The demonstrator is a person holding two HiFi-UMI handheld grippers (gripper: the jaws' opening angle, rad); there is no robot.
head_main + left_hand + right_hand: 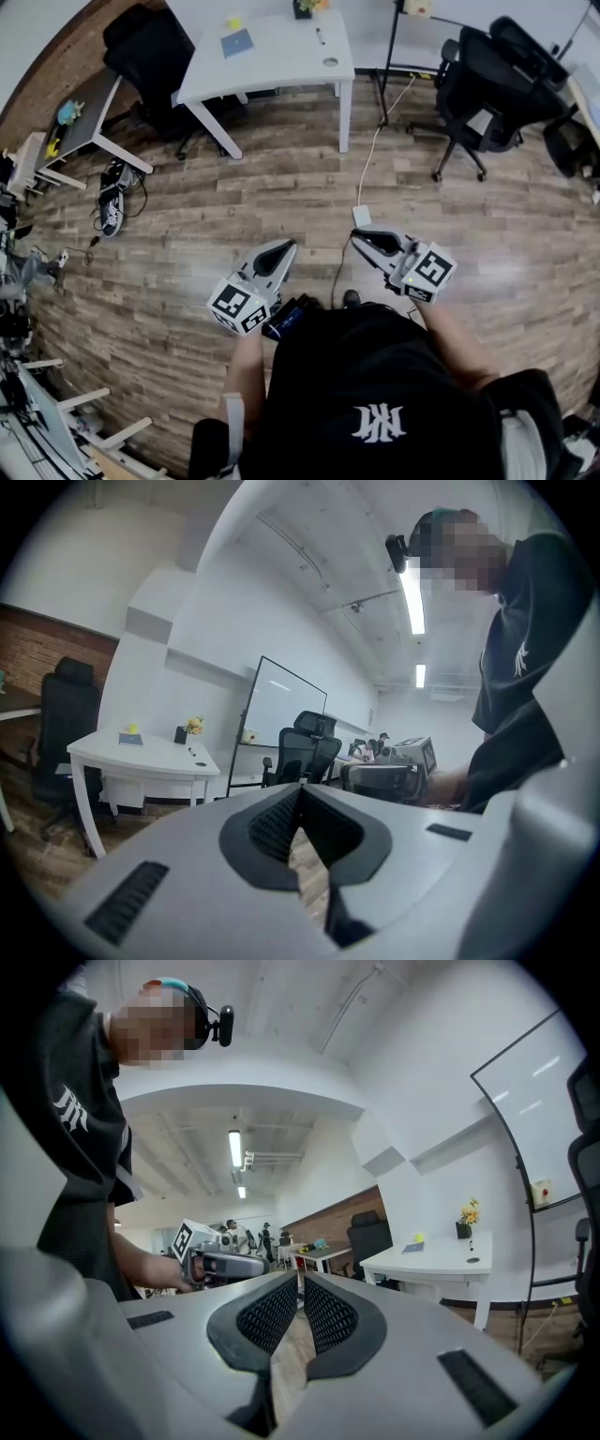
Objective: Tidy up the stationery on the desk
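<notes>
Left claw (284,249) and right claw (364,236) side by side above the floor (234,206), both pinched together, empty, pointing toward the desk (281,56)

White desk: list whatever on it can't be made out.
Head view, white desk:
Thin dark item: too small to tell pen from marker.
Round object near the edge: too small to identify.
Flower pot: cut off by the top edge.
Yellow object: tiny, unidentifiable.

Notebook (237,42) and pen (321,37) on desk (281,64)
</notes>
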